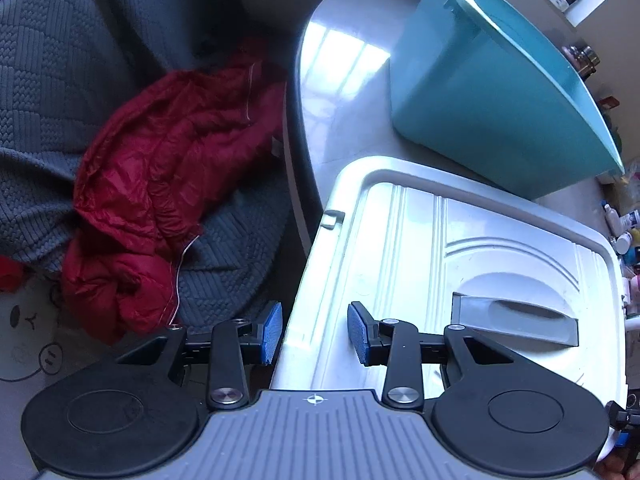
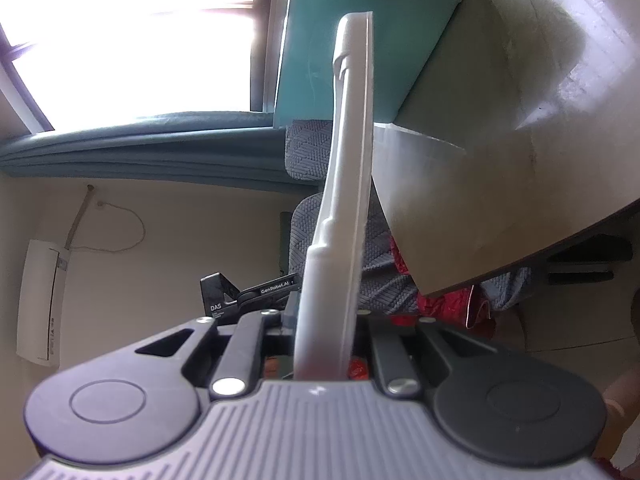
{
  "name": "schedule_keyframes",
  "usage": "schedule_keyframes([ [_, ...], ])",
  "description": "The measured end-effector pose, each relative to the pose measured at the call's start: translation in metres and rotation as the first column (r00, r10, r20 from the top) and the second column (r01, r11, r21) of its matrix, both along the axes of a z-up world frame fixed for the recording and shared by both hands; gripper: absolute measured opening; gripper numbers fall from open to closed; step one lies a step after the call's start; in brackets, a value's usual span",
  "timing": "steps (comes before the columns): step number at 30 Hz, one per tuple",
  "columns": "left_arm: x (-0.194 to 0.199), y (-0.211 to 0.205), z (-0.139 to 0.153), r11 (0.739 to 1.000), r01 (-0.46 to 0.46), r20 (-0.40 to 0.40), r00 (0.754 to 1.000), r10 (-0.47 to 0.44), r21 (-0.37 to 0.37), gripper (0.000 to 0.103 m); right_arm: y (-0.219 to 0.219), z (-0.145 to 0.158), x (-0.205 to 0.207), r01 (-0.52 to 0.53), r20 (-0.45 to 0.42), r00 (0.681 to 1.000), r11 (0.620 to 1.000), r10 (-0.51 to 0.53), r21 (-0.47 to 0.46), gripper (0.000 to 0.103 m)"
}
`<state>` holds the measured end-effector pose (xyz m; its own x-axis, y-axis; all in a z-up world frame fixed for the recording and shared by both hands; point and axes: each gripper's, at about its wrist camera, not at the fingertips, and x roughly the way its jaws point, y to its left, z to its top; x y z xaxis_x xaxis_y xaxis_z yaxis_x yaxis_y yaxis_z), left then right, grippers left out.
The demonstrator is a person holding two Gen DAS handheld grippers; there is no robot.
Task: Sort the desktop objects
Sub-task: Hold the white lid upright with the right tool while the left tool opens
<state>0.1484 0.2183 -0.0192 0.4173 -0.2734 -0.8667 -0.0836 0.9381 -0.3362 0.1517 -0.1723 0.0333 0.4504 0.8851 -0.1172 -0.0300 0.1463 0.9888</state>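
Observation:
A white plastic box lid (image 1: 460,248) with a grey handle recess (image 1: 516,318) is held up over the table's edge. My left gripper (image 1: 315,332) is open; its blue pads (image 1: 273,330) straddle the lid's near rim without closing on it. In the right wrist view my right gripper (image 2: 322,328) is shut on the lid's rim (image 2: 344,200), seen edge-on and running up and away from the jaws. A teal storage bin (image 1: 496,92) stands on the white table (image 1: 340,80) beyond the lid; it also shows in the right wrist view (image 2: 360,40).
A red puffy jacket (image 1: 172,184) lies on a grey knitted chair (image 1: 40,80) left of the table. Small bottles and jars (image 1: 624,232) crowd the far right. The other gripper (image 2: 248,292) shows behind the lid. A window (image 2: 140,40) and wall unit (image 2: 40,300) are behind.

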Motion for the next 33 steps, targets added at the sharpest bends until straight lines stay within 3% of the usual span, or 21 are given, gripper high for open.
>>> schedule_keyframes([
  [2,-0.002,-0.004,0.003,1.0,0.016,0.006,1.0,-0.016,0.004,0.035,0.0,-0.004,-0.002,-0.001,0.003,1.0,1.0,0.001,0.0,0.014],
  [8,-0.008,-0.012,0.016,0.998,0.048,0.039,0.998,-0.049,0.032,0.035,-0.011,-0.001,-0.003,-0.004,0.021,1.0,1.0,0.004,0.0,0.014],
  [14,-0.018,-0.026,0.039,0.992,0.072,0.093,0.992,-0.082,0.104,0.035,-0.025,0.003,-0.006,-0.003,0.05,0.999,1.0,0.002,0.01,0.014],
  [33,-0.069,-0.064,0.091,0.967,0.051,0.17,0.981,-0.096,0.251,0.034,-0.077,-0.01,-0.046,-0.024,0.123,0.992,0.999,0.019,0.043,0.014],
])
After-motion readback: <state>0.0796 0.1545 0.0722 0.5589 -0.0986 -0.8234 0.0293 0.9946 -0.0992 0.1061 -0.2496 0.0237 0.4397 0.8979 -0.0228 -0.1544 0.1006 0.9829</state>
